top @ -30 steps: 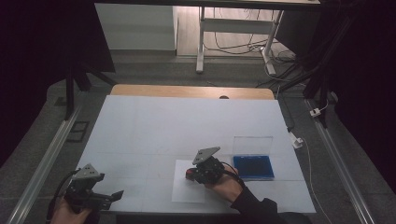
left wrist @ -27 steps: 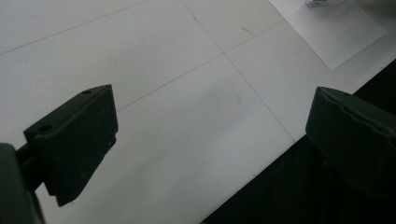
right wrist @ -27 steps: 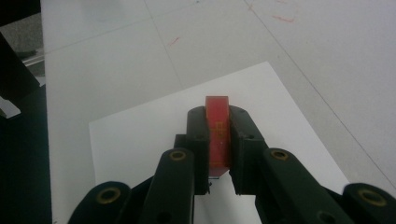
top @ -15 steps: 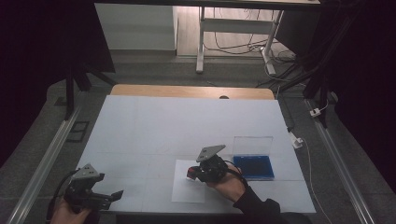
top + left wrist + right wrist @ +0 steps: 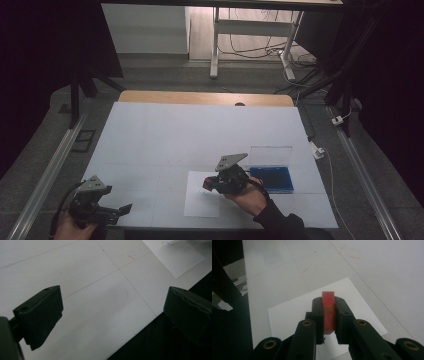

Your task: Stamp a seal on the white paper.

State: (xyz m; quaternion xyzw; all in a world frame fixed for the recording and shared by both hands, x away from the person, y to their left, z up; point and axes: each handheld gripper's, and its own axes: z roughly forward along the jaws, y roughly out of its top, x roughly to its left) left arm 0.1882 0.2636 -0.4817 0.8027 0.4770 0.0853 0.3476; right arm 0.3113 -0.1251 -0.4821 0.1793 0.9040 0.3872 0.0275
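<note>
— What was happening on the left side of the table [image 5: 150,140]?

— At the near left corner, a hand [image 5: 70,231] held the left gripper [image 5: 112,212] low over the table's edge. Its jaws stood wide apart with nothing between them. In the left gripper view, that gripper [image 5: 110,315] looked across bare white tabletop marked with thin seams, with the corner of a sheet of paper [image 5: 175,257] at the upper right.

— And toward the middle?

— The sheet of paper [image 5: 202,200] lay flat near the front edge, a little right of centre. Above its right part was the right gripper [image 5: 206,183], held in the person's right hand [image 5: 250,197], a dark sleeve [image 5: 275,225] running off the bottom. The grey three-cornered plate sat tilted on top of it.

— Was it holding anything?

— Yes. In the right gripper view, the gripper [image 5: 329,315] was clamped on a small red block [image 5: 328,312], upright between the two black jaws, its top poking just past their tips. There was gold lettering on its face, too small to read. The paper [image 5: 287,312] lay directly beneath it. I couldn't tell whether the block touched the sheet.

— Anything farther right?

— A blue case [image 5: 272,177] with its clear lid raised sat just beside the right hand, near the table's right edge.
</note>
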